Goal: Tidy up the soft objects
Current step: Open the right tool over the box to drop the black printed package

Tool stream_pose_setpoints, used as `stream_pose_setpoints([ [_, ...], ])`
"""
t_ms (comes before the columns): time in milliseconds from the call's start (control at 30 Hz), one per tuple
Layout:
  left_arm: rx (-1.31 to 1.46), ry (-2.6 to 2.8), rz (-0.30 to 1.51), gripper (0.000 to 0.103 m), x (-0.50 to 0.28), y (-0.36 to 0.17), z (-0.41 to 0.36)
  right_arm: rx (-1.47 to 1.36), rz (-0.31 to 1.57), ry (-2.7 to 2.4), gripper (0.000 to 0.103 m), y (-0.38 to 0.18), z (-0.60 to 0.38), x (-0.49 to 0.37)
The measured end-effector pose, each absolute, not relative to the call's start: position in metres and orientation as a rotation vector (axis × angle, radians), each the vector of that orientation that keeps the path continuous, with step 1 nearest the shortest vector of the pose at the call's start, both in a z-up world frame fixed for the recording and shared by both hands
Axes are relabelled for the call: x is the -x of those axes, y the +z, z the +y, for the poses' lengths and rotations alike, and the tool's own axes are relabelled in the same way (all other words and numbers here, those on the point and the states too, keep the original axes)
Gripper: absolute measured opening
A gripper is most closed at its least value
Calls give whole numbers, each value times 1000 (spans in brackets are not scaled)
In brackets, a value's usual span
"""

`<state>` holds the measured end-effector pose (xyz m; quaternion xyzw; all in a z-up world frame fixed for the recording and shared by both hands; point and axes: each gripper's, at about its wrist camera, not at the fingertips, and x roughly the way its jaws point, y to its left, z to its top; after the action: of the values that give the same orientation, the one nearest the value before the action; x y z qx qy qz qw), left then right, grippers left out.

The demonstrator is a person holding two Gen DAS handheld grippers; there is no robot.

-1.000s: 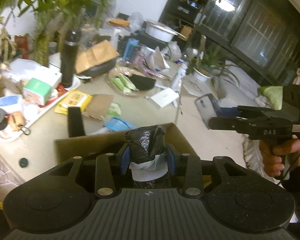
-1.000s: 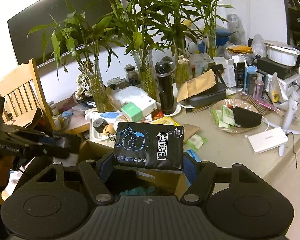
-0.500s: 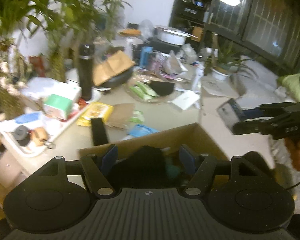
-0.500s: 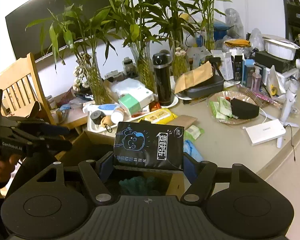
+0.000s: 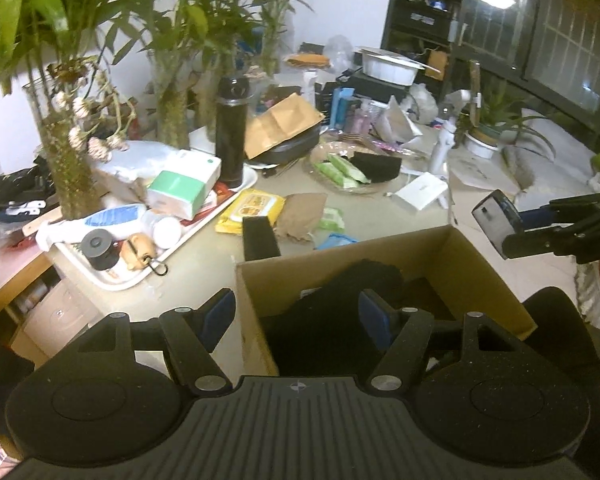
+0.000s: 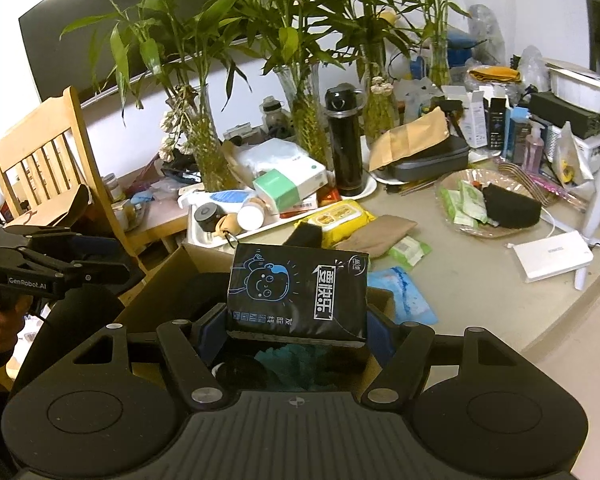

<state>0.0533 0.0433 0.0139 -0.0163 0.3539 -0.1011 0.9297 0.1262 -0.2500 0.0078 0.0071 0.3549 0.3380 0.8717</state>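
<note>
A cardboard box stands at the table's near edge with dark soft things inside, among them a black bag roll. My left gripper hangs open over the box's left wall with nothing between its blue pads. My right gripper is shut on a black tissue pack with a blue cartoon face, held just above the box. A teal soft item lies under it. The left wrist view shows the right gripper at the right edge, and the right wrist view shows the left gripper at the left.
Beyond the box lie a yellow wipes pack, a brown pouch, a blue packet and a black block. A white tray, black flask, bamboo vases, a glass plate and a wooden chair crowd the area.
My left gripper has opened and let the black bag roll drop into the box, then swung left over the box's left wall. The right gripper still holds the tissue pack in place.
</note>
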Motion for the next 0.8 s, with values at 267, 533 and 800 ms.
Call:
stream_pose_setpoints([
  [267, 48, -191, 737, 67, -51, 10, 51, -9, 732, 728, 73, 13, -237, -130],
  [533, 49, -172, 745, 67, -52, 8, 54, 13, 772, 748, 98, 0, -215, -141],
  [800, 27, -148, 774, 67, -53, 4, 59, 60, 785, 721, 103, -8, -213, -137],
])
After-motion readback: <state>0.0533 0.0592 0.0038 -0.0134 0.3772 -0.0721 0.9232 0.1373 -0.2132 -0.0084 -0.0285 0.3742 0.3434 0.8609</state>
